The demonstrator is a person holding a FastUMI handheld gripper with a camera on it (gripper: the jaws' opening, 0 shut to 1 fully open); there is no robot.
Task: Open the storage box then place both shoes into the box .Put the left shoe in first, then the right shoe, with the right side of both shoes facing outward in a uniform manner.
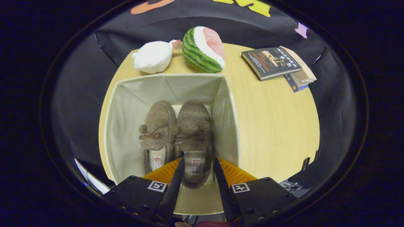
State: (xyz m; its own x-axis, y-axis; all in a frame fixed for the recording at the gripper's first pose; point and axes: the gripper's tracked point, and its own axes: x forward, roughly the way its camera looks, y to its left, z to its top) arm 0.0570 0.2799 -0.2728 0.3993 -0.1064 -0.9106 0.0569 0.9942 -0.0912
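Observation:
An open cream fabric storage box (225,119) stands on the round wooden table. Two brown fuzzy shoes lie side by side on its floor, toes pointing away from me. The left shoe (159,126) is nearer the box's left wall, its heel partly hidden behind my left finger. The right shoe (194,126) lies beside it, close to the right wall. My gripper (199,159) reaches down into the box from the near side. Its fingers flank the right shoe's heel and press against both sides of it.
Beyond the box lie a white plush bag (153,56) and a plush watermelon slice (205,49). Two stacked books (277,64) sit at the far right of the table (277,126). Bare wood stretches to the right of the box.

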